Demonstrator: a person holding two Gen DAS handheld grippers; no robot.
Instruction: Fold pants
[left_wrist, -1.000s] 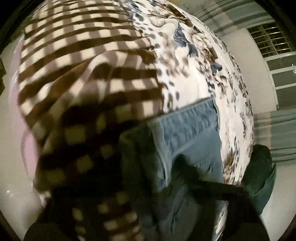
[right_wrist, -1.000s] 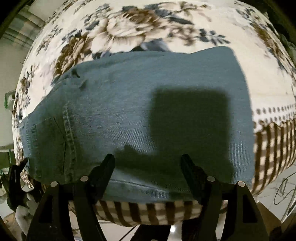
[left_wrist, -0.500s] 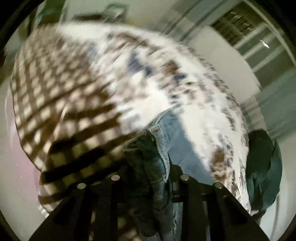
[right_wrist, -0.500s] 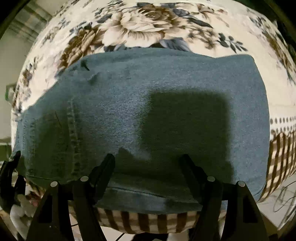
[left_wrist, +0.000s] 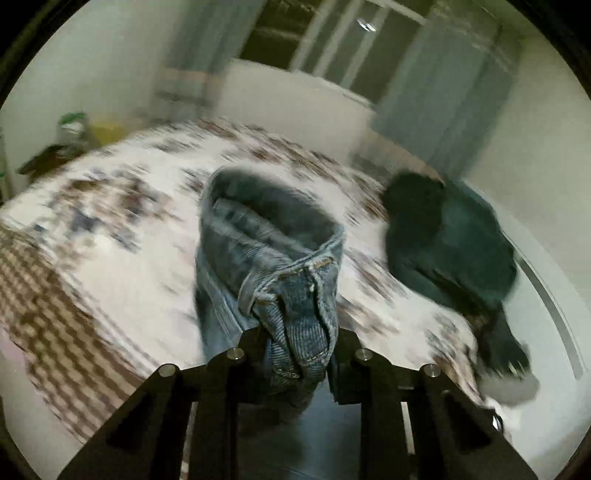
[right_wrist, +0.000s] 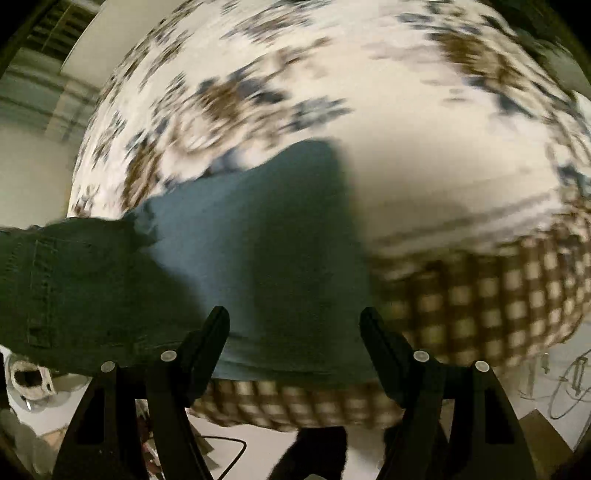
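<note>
While left hand-held gripper (left_wrist: 299, 343) clamps the pants (left_wrist: 288, 280) waistband, their length runs away across the bed (left_wrist: 110, 229); right hand-held gripper (right_wrist: 293, 325) hangs open over them.

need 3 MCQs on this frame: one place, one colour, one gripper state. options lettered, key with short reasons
1. Where do the jeans sit in the left wrist view?
A. Bunched between the left gripper's fingers
B. Flat on the floor
C. Hung on the window

2. What colour is the other garment at the edge of the bed?
A. Red
B. Dark green
C. Yellow

3. How is the right gripper?
A. Shut on denim
B. Open, nothing between its fingers
C. Out of view

Key: 1 A, the left gripper is pinching a denim fold; 2 B, it looks dark green against the floral cover; 3 B, its fingers stand wide apart above the denim.
</note>
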